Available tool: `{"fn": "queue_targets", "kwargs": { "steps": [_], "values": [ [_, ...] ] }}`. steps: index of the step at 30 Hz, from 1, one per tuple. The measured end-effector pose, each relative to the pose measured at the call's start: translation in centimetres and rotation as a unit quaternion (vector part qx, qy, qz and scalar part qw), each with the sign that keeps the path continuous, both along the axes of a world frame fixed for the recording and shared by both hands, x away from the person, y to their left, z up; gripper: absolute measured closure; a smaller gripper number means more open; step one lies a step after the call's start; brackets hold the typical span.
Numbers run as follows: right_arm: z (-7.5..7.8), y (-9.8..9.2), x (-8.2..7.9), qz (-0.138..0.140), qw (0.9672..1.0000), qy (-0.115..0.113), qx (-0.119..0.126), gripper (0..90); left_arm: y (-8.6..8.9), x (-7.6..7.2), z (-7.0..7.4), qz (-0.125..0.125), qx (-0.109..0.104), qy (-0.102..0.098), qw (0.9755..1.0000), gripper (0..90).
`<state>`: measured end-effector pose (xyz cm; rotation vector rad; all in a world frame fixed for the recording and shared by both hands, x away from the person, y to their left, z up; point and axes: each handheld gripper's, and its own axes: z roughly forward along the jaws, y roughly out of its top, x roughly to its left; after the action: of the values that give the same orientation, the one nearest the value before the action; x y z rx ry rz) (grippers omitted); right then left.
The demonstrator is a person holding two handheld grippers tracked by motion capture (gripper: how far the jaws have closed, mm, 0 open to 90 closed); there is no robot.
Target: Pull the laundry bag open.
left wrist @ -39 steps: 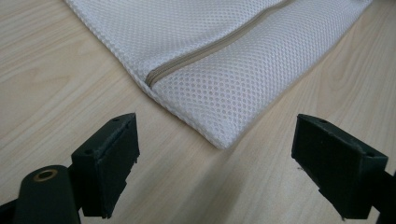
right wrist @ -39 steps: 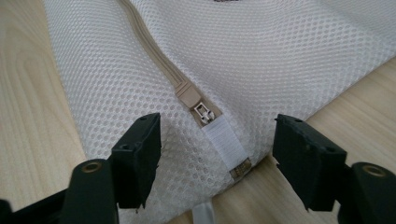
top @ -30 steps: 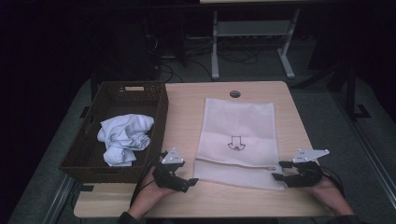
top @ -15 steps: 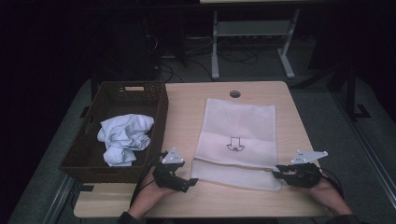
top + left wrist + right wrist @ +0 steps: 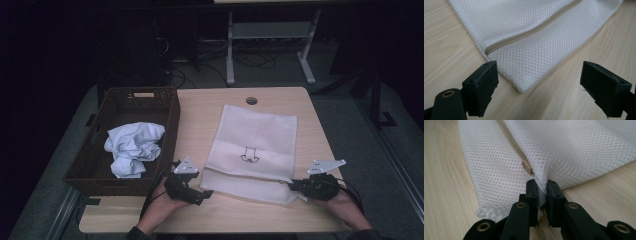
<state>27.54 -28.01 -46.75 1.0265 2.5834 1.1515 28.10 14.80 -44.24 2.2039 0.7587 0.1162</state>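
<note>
A white mesh laundry bag [image 5: 252,150] with a beige zipper [image 5: 531,30] lies flat on the wooden table [image 5: 200,115]. My right gripper [image 5: 294,186] is at the bag's near right corner; its jaws have just been closing and now pinch a fold of mesh [image 5: 541,182] beside the zipper pull [image 5: 527,167]. My left gripper [image 5: 206,194] rests at the near left corner, open, and the bag's corner [image 5: 522,86] lies on the table ahead of its wide-apart jaws, untouched.
A dark woven basket [image 5: 170,125] stands on the table's left part with a crumpled pale blue cloth [image 5: 132,147] inside. A round cable hole [image 5: 251,100] sits at the table's far edge. Beyond the table stand a metal frame and cables on the floor.
The right gripper's jaws have closed onto the bag's near right corner. The left gripper and the bag have stayed in place.
</note>
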Motion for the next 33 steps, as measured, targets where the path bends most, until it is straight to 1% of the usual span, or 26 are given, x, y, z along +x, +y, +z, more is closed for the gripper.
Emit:
{"fn": "queue_targets", "kwargs": {
  "steps": [1,4,5,6,7,10,11,12,13,14,15,18,19,20,24,27,30,33],
  "values": [
    [0.1,0.1,0.0,0.001,1.0000,-0.003,0.002,80.8,0.0,0.1,0.1,-0.003,0.000,0.002,1.0000,13.8],
    [0.6,0.3,0.0,0.003,0.9999,-0.013,0.009,80.8,-0.3,0.2,0.3,-0.013,-0.009,0.005,0.9999,13.5],
    [0.6,0.3,0.0,0.003,0.9999,-0.013,0.009,80.8,-0.3,0.2,0.3,-0.013,-0.009,0.005,0.9999,13.5],
    [0.9,0.5,0.0,0.003,0.9997,-0.018,0.013,80.8,-0.5,0.2,0.4,-0.018,-0.017,0.007,0.9997,13.5],
    [0.9,0.5,0.0,0.003,0.9997,-0.018,0.013,80.8,-0.5,0.2,0.4,-0.018,-0.017,0.007,0.9997,13.5],
    [1.3,1.2,0.1,0.002,0.9996,-0.017,0.020,80.8,-1.4,0.2,0.7,-0.032,-0.022,0.008,0.9992,13.8],
    [1.3,1.2,0.1,0.002,0.9996,-0.017,0.020,80.8,-1.4,0.2,0.7,-0.032,-0.022,0.008,0.9992,13.8],
    [1.5,1.4,0.1,0.001,0.9995,-0.018,0.025,80.9,-1.6,0.2,0.7,-0.037,-0.021,0.008,0.9991,13.8],
    [1.5,1.4,0.1,0.001,0.9995,-0.018,0.025,80.9,-1.9,0.3,0.8,-0.040,-0.023,0.008,0.9989,13.8],
    [1.7,1.6,0.2,0.001,0.9993,-0.017,0.034,80.9,-2.4,0.4,1.0,-0.047,-0.022,0.005,0.9986,14.5],
    [1.7,1.6,0.2,0.001,0.9993,-0.017,0.034,80.9,-2.4,0.4,1.0,-0.047,-0.022,0.005,0.9986,15.1],
    [1.8,1.9,0.3,0.003,0.9990,-0.019,0.041,81.0,-3.3,0.5,1.2,-0.059,-0.033,0.003,0.9977,15.8],
    [1.8,1.9,0.3,0.003,0.9990,-0.019,0.041,81.0,-3.3,0.5,1.2,-0.059,-0.033,0.003,0.9977,15.8],
    [2.0,2.1,0.2,0.003,0.9987,-0.018,0.047,81.0,-3.5,0.6,1.2,-0.062,-0.034,0.004,0.9975,15.9],
    [2.2,2.7,0.1,0.009,0.9985,-0.021,0.050,81.0,-4.5,0.5,1.3,-0.074,-0.040,0.003,0.9964,16.1],
    [2.3,3.1,0.1,0.010,0.9984,-0.020,0.052,81.0,-5.0,0.7,1.3,-0.079,-0.045,0.007,0.9958,16.7],
    [2.4,3.3,0.1,0.011,0.9984,-0.019,0.052,81.0,-5.5,0.7,1.4,-0.085,-0.047,0.007,0.9953,16.7],
    [2.6,3.7,0.1,0.015,0.9982,-0.023,0.054,81.0,-6.3,0.7,1.5,-0.095,-0.050,0.002,0.9943,16.5]
  ]
}}
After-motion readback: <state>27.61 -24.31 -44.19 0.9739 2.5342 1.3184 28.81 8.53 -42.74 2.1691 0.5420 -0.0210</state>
